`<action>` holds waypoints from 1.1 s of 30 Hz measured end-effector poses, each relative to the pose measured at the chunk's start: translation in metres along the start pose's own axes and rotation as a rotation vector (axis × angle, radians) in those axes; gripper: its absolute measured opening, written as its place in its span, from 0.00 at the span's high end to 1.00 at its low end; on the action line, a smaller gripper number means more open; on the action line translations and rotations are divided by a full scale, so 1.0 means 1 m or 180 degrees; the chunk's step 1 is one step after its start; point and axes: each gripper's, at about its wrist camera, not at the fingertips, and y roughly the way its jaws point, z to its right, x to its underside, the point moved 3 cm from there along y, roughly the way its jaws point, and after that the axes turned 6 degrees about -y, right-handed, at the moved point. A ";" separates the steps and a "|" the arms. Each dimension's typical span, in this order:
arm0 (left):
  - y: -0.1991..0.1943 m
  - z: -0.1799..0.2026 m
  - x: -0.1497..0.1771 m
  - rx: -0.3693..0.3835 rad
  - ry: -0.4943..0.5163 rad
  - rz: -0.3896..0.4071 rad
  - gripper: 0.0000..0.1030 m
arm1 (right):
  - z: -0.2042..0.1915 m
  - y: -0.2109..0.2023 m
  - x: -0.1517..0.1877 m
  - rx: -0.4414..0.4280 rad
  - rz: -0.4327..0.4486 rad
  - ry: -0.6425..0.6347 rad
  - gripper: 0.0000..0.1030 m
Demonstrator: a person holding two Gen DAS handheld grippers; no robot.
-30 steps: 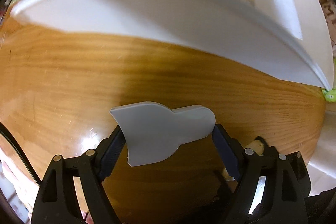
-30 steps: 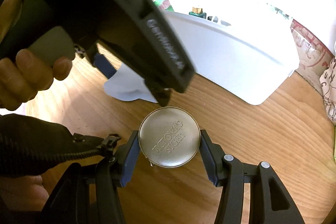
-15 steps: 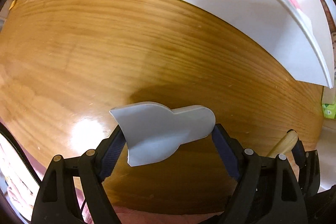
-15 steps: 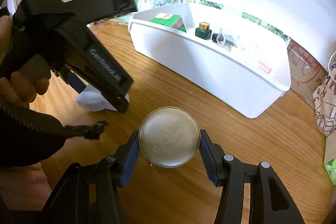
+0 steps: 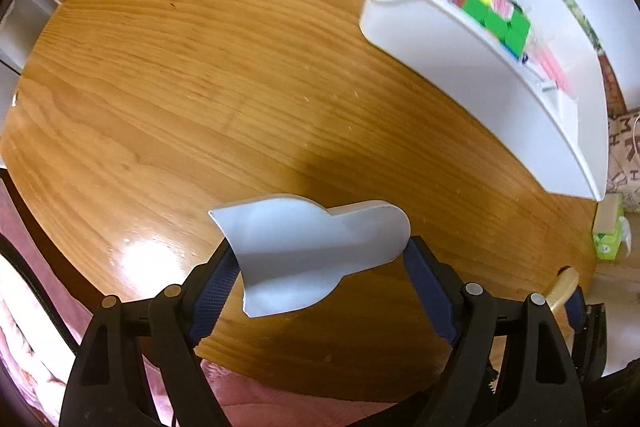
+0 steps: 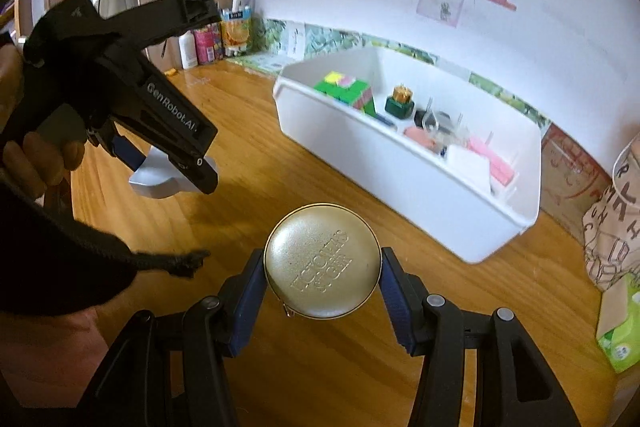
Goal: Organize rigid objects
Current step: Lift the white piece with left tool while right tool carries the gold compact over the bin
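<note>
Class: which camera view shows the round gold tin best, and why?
The right wrist view: the gold tin fills the centre, embossed lid facing the camera, clamped by the right hand-held gripper. The left wrist view shows only a gold sliver at its edge.

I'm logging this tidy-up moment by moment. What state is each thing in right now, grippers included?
Left gripper: shut on the grey scoop.
Grey scoop: held above the table, clear of it.
Right gripper: shut on the gold tin.
Gold tin: lid on, held above the table.
White bin: open-topped, standing on the table, already holding several items.
Puzzle cube: inside the bin.
</note>
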 end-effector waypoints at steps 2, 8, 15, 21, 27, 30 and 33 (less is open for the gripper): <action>-0.007 0.003 -0.002 0.0010 -0.0026 0.0055 0.18 | 0.001 -0.004 -0.008 0.0000 0.0057 -0.0016 0.46; -0.046 -0.006 -0.010 0.0042 -0.0064 0.0194 0.18 | 0.003 -0.012 -0.038 0.0042 0.0250 -0.0089 0.46; -0.078 0.017 -0.031 0.0075 -0.0064 0.0407 0.18 | 0.012 -0.016 -0.068 0.0149 0.0372 -0.0078 0.46; -0.095 0.036 -0.062 0.0109 0.0104 0.0621 0.18 | 0.030 -0.017 -0.083 0.0291 0.0425 0.0048 0.46; -0.106 0.063 -0.077 0.0094 0.0295 0.0806 0.18 | 0.055 -0.014 -0.087 0.0448 0.0472 0.0256 0.46; -0.109 0.079 -0.084 0.0111 0.0421 0.0897 0.18 | 0.066 -0.009 -0.085 0.0516 0.0464 0.0375 0.46; -0.109 0.091 -0.090 0.0166 0.0538 0.0979 0.18 | 0.077 -0.002 -0.080 0.0588 0.0449 0.0484 0.46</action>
